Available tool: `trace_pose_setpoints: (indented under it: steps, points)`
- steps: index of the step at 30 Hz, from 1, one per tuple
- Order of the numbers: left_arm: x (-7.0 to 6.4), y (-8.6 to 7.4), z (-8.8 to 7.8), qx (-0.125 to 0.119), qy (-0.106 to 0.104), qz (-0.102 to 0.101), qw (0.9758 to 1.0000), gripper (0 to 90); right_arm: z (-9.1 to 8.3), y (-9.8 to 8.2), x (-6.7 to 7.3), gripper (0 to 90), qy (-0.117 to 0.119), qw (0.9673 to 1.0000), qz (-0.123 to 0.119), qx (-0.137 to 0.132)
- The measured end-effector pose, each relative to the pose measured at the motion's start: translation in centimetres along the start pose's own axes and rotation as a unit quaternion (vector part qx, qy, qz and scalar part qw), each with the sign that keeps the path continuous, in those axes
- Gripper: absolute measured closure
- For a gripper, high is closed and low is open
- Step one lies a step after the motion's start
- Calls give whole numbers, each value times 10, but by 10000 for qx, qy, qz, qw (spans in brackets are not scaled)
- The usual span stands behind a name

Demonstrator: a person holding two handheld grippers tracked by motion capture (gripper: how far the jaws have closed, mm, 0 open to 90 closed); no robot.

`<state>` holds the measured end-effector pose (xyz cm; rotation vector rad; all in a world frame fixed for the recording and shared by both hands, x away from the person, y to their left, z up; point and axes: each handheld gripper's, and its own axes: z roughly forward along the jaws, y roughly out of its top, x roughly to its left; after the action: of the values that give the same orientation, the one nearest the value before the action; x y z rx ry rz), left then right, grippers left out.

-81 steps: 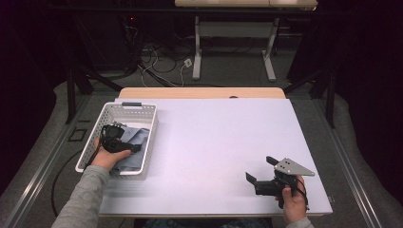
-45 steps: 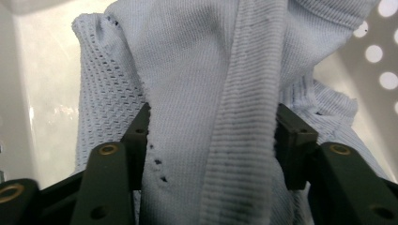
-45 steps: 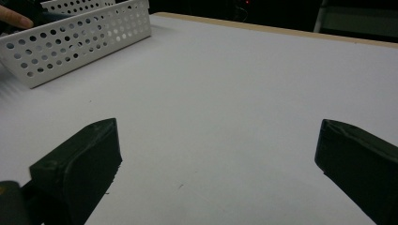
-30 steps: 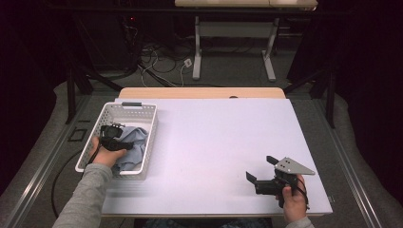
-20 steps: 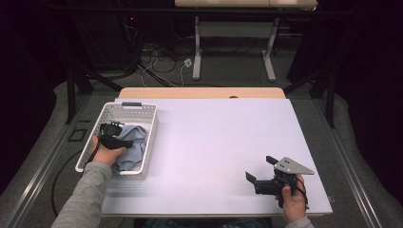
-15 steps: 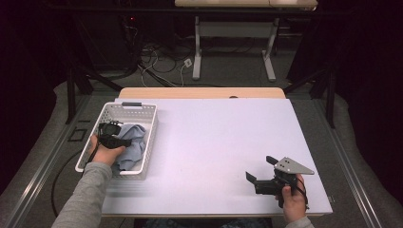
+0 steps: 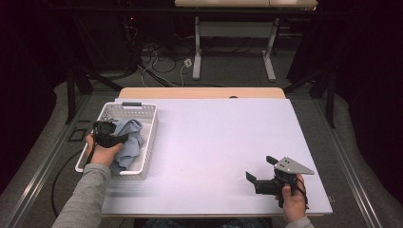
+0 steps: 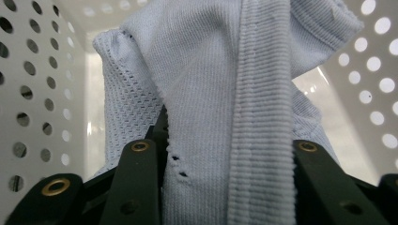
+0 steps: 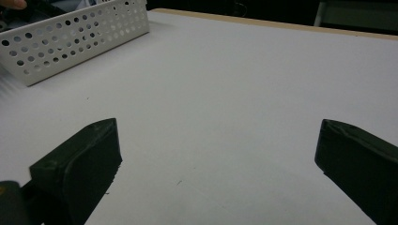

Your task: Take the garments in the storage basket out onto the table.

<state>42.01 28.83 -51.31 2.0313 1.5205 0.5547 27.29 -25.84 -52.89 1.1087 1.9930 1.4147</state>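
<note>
As its jaws have just been closing, the left tool (image 7: 108, 137) pinches a fold of the pale blue cloth (image 8: 220, 93) inside the white basket (image 7: 147, 142) at the counter's (image 7: 218, 142) left edge. The right tool (image 7: 261, 176) rests spread near the front. Next, likely a clean lift clear of the rim.

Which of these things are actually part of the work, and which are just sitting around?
In use: pale blue cloth, pinched by the left gripper whose jaws have just been closing; white perforated basket holding it.

Standing by: right gripper, open above the bare white table; cables on the floor beyond.
</note>
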Motion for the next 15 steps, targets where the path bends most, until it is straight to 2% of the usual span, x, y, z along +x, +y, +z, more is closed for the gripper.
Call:
trace_pose_setpoints:
  steps: [7, 15]
  points:
    - [1, 0, -6, -262, 104, -33, 9996, 616, -1, 0, -1, 5, 3, 10000, 5, 13]
    - [3, -3, -12, -674, 117, -188, 9975, 611, -1, 0, 0, 5, -17, 10000, 4, 17]
